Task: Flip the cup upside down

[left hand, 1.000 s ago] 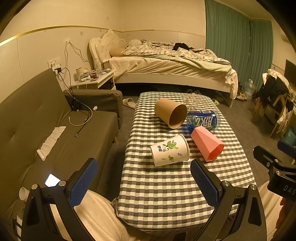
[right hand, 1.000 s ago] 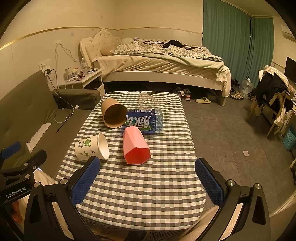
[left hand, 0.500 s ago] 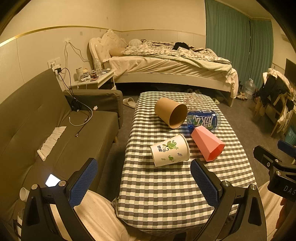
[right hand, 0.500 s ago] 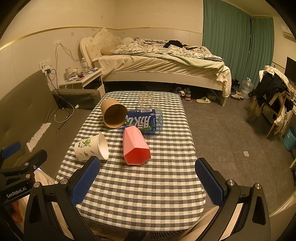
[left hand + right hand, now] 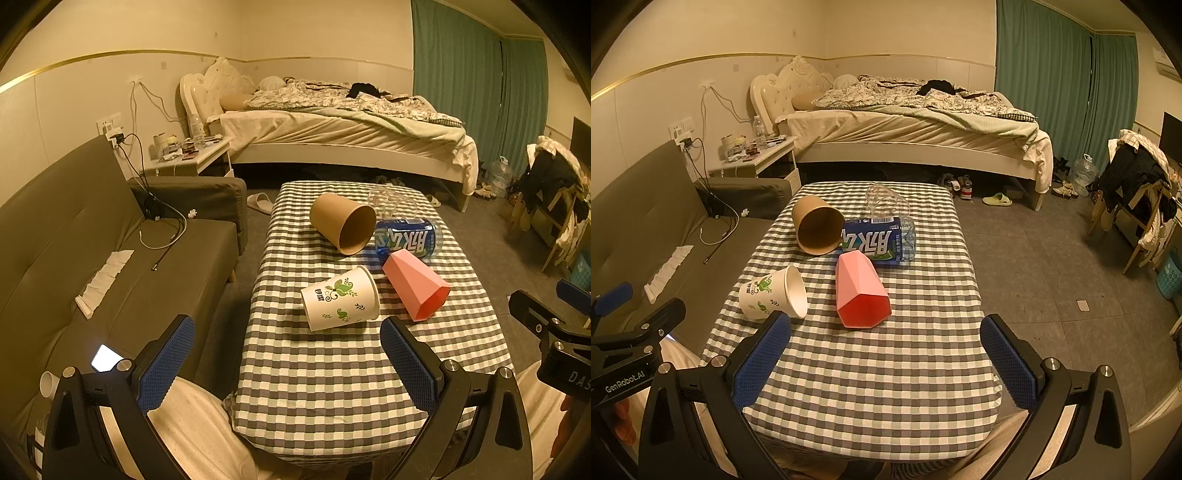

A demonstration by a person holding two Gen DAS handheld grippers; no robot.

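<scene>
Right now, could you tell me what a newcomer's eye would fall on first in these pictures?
Probably the cups tipped on their sides on the checked table: a pink cup in the middle, a white cup with green leaves to its left, and a brown cup behind, beside a blue-labelled bottle. Both hand-held grippers, left and right, hang open at the near edge.

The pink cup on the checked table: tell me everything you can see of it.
The pink cup is a faceted, angular tumbler of matte pink, plastic by its look. It lies on its side on the checked tablecloth, wide open mouth toward the cameras, narrow base pointing at the blue-labelled bottle, which it nearly meets; contact cannot be told. The inside shows a deeper red. It looks empty and undamaged. No gripper touches it; the white paper cup lies apart beside it.
</scene>
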